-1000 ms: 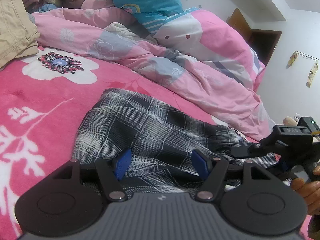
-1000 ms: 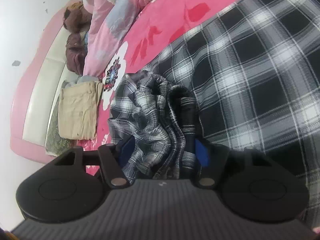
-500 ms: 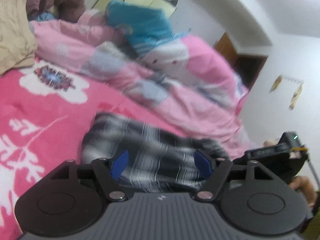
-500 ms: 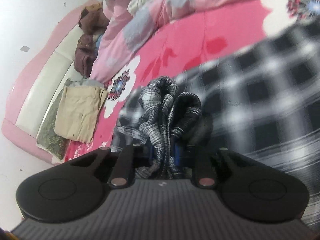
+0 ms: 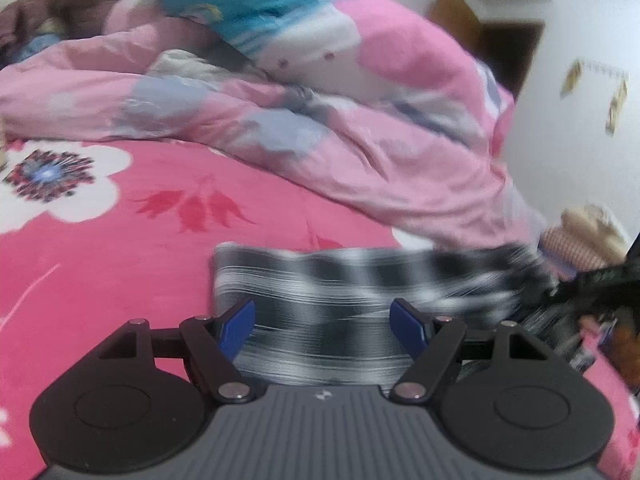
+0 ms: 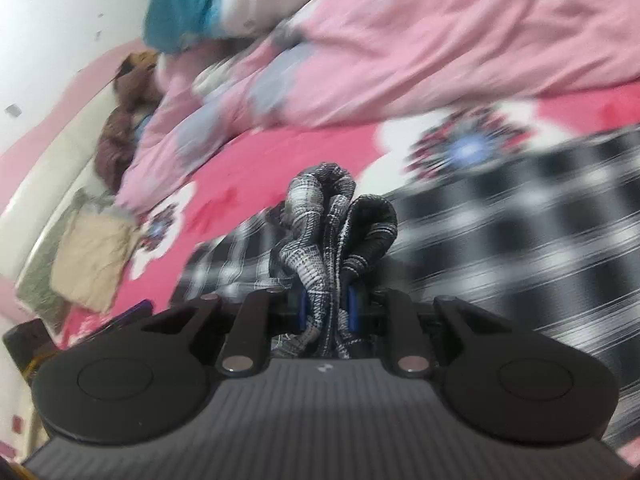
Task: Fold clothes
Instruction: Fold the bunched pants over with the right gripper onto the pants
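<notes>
A black-and-white plaid garment (image 5: 360,280) lies on the pink floral bed sheet (image 5: 100,260), blurred by motion. My left gripper (image 5: 324,320) hangs open just above its near edge, nothing between the blue pads (image 5: 236,324). In the right wrist view the same plaid garment (image 6: 520,220) spreads to the right, and a bunched fold of it (image 6: 332,232) sticks up between the fingers of my right gripper (image 6: 326,308), which is shut on it. The right gripper's body (image 5: 592,284) shows dark at the right edge of the left wrist view.
A rumpled pink quilt (image 5: 320,120) and a teal pillow (image 5: 240,0) lie along the far side of the bed. Folded beige trousers (image 6: 92,256) rest near the white headboard (image 6: 48,192). Brown plush toys (image 6: 124,128) sit at the bed's head. A dark doorway (image 5: 504,40) is at the back right.
The right gripper closed on the bunched plaid fabric and lifted, pulling it. The left gripper swung right along the bed and stayed open; the plaid garment now looks shorter in its view.
</notes>
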{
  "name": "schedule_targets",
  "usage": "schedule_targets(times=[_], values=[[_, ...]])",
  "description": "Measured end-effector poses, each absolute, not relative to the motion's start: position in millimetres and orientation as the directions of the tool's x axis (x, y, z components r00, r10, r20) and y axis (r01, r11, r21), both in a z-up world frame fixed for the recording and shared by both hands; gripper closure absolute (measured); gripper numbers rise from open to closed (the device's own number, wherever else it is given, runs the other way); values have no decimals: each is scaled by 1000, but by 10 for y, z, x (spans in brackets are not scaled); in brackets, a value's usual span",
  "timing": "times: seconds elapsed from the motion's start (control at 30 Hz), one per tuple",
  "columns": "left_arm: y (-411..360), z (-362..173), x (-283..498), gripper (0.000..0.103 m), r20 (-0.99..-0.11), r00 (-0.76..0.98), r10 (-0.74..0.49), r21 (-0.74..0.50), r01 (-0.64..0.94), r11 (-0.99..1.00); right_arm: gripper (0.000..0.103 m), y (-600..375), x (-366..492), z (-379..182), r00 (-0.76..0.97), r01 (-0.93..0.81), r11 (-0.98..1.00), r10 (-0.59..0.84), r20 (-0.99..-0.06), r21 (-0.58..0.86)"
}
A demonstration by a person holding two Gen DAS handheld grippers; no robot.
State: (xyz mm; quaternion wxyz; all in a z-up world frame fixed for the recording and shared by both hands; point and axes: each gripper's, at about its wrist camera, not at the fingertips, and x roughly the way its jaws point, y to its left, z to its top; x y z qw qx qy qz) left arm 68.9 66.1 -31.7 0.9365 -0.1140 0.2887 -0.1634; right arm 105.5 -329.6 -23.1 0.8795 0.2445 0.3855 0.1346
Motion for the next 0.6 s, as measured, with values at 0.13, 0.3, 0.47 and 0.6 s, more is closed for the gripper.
schedule_targets(times=[0.13, 0.3, 0.47, 0.6], values=[[279, -353, 864, 28, -591, 725, -354, -228, 270, 935, 87, -3837, 1019, -180, 696, -12, 868, 364, -619, 497], [-170, -426, 1001, 28, -655, 674, -341, -147, 329, 933, 87, -4547, 944, -221, 715, 43, 880, 303, -630, 473], [-592, -427, 1065, 28, -683, 644, -344, -96, 388, 917, 87, -5141, 885, -290, 724, 92, 877, 266, -636, 472], [-901, -442, 1084, 28, -697, 628, -348, -60, 432, 900, 87, -5423, 871, -398, 721, 107, 868, 269, -639, 486]])
